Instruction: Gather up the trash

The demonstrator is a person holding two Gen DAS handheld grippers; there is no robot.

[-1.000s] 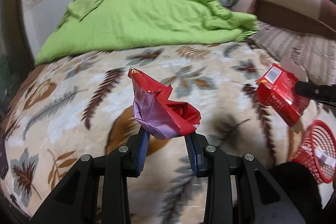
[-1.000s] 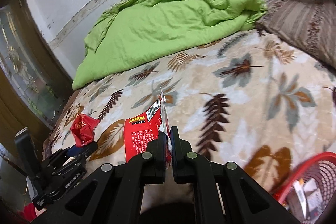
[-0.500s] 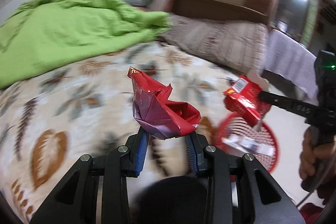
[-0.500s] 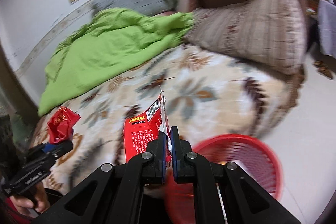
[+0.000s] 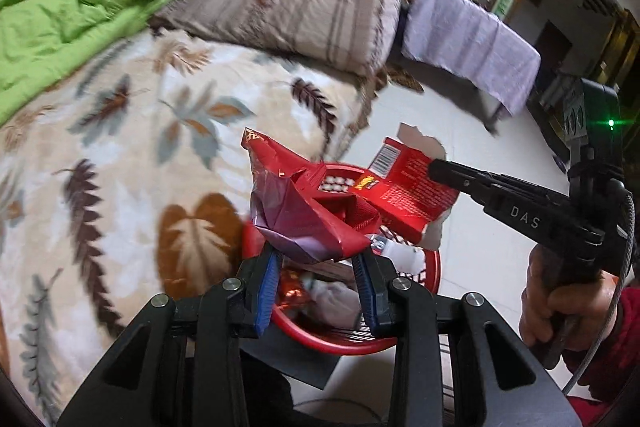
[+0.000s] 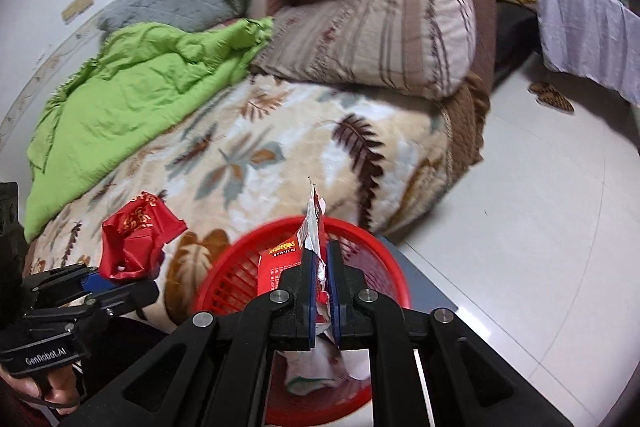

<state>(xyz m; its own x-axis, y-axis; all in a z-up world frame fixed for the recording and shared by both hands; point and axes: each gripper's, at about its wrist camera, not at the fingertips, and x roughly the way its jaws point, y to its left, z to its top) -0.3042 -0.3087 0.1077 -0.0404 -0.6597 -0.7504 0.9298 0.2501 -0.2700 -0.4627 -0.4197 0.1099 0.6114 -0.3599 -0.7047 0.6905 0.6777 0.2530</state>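
Left wrist view: the left gripper is opening its jaws, yet the crumpled red wrapper is sitting between the blue pads, its long axis rising up and away from the fingertips. Directly beyond and beneath lies the red basket. Since the wrapper is light, it may be catching a pad and dropping short of the basket.

Right wrist view: the right gripper is pinching a flat red packet edge-on, its long axis pointing straight ahead of the fingers, over the basket. The torn foil may be sticking to the pads upon release.
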